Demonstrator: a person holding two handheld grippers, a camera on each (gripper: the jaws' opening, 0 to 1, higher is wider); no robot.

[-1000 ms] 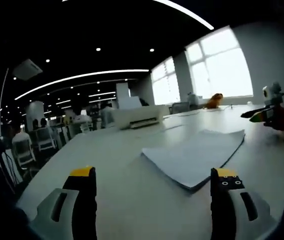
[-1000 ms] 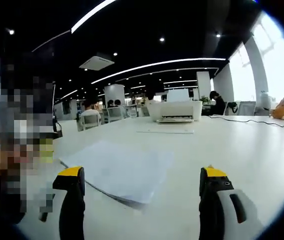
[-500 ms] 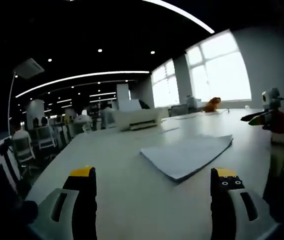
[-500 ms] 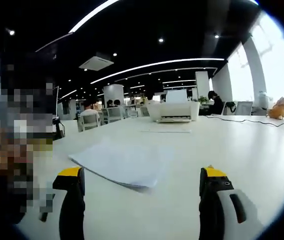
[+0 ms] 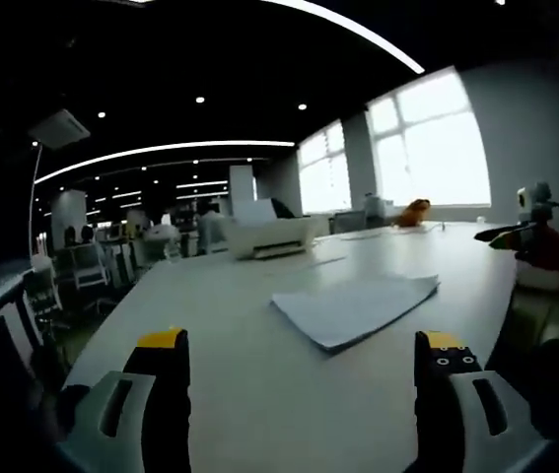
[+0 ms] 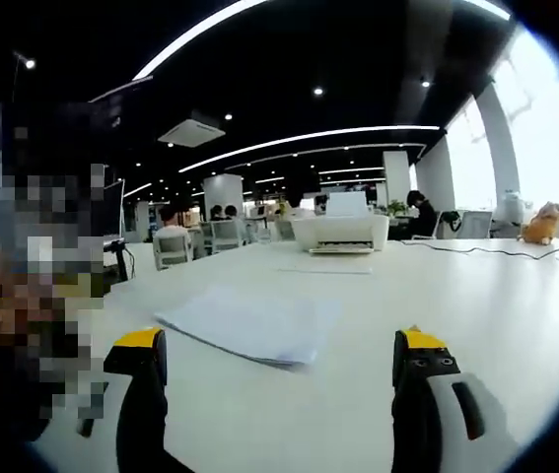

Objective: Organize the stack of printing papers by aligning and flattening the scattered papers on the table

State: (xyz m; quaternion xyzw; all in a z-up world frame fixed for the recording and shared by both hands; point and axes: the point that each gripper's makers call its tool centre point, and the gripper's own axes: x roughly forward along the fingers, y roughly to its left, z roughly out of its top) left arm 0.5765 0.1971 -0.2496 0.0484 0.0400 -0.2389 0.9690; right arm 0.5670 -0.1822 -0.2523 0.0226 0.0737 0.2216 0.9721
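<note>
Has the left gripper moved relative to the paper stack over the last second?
Yes. The left gripper has backed away: the paper stack and printer both look smaller and farther beyond its jaws.

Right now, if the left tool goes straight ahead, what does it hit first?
Probably the paper stack on the white table. It lies just ahead between the open jaws of the left tool, slightly right of centre. Depth is hard to judge; it may skim over it.

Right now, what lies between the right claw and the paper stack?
Only bare white table lies between the open right claw and the paper stack, in the right gripper view.
</note>
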